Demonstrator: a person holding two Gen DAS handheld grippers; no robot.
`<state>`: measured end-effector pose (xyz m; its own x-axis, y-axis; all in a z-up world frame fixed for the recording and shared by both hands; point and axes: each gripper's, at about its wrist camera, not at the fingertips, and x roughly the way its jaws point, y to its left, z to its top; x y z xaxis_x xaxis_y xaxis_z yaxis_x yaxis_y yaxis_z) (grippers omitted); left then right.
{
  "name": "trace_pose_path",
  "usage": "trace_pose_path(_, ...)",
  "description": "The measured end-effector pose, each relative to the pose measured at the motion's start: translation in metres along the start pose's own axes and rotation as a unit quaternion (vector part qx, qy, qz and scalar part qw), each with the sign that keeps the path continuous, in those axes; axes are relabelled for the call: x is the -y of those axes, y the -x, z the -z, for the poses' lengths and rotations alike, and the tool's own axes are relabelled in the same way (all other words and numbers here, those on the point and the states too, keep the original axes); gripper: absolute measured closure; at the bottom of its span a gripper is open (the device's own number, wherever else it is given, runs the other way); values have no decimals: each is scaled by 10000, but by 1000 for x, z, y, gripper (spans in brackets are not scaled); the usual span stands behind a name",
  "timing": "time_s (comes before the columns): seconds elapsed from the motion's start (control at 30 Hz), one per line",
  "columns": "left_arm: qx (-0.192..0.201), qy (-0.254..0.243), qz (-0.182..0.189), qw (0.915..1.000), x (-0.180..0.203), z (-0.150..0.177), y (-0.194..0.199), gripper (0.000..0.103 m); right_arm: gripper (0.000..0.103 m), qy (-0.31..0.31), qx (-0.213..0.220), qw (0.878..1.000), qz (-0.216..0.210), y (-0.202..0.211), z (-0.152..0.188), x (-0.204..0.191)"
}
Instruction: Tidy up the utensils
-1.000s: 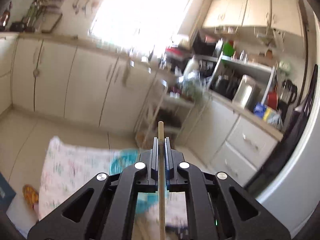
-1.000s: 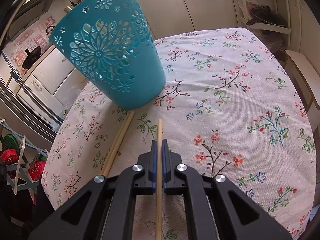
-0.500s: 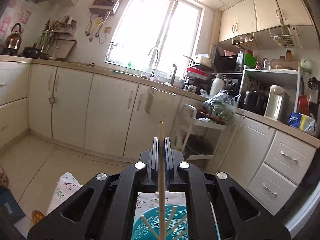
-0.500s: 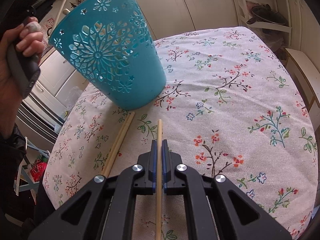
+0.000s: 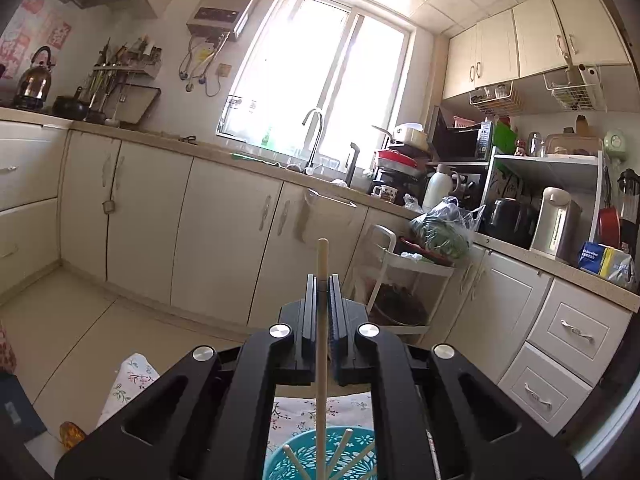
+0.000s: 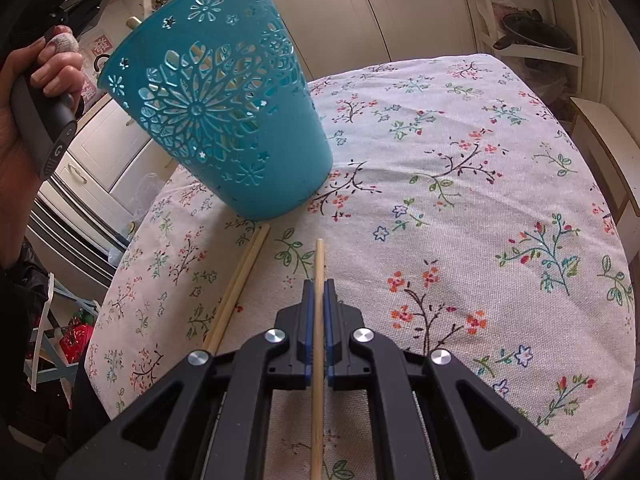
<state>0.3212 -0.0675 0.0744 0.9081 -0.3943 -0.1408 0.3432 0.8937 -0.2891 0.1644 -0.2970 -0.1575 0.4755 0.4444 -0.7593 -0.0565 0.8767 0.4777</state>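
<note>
My left gripper [image 5: 322, 280] is shut on a wooden chopstick [image 5: 322, 256] and points nearly level across the kitchen, held high above the teal cut-out basket [image 5: 320, 456], whose rim and several chopsticks show below the jaws. In the right wrist view, my right gripper [image 6: 319, 284] is shut on another chopstick [image 6: 319, 264] just above the floral tablecloth [image 6: 460, 184]. The teal basket [image 6: 224, 120] stands ahead to the left. Two more chopsticks [image 6: 240, 280] lie on the cloth beside its base. A hand [image 6: 44, 80] grips the left gripper's handle at far left.
Cream cabinets [image 5: 224, 232], a sink tap [image 5: 314, 136] under the window and a cluttered counter with a white trolley [image 5: 400, 280] fill the left wrist view. A shelf with a pan [image 6: 536, 36] stands beyond the table in the right wrist view.
The left gripper tilted up from the table and basket toward the window wall, chopstick still clamped. The hand on its handle came into the right wrist view. The right gripper stayed still.
</note>
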Motion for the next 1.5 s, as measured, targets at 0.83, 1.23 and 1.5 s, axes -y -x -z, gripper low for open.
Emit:
trace_pose_path(0.83, -1327, 334, -454, 9896, -67, 99, 90, 42, 98, -434, 1402, 9784, -1456, 69, -15, 4)
trace_pose_path(1.23, -2422, 1523, -887, 9541, -116, 197, 94, 40, 98, -262, 2837, 9360, -2066, 133, -127, -58)
trace_pose_path(1.5, -2422, 1731, -797, 9513, -123, 200, 93, 37, 98, 34, 3724, 9271, -415, 79, -193, -96)
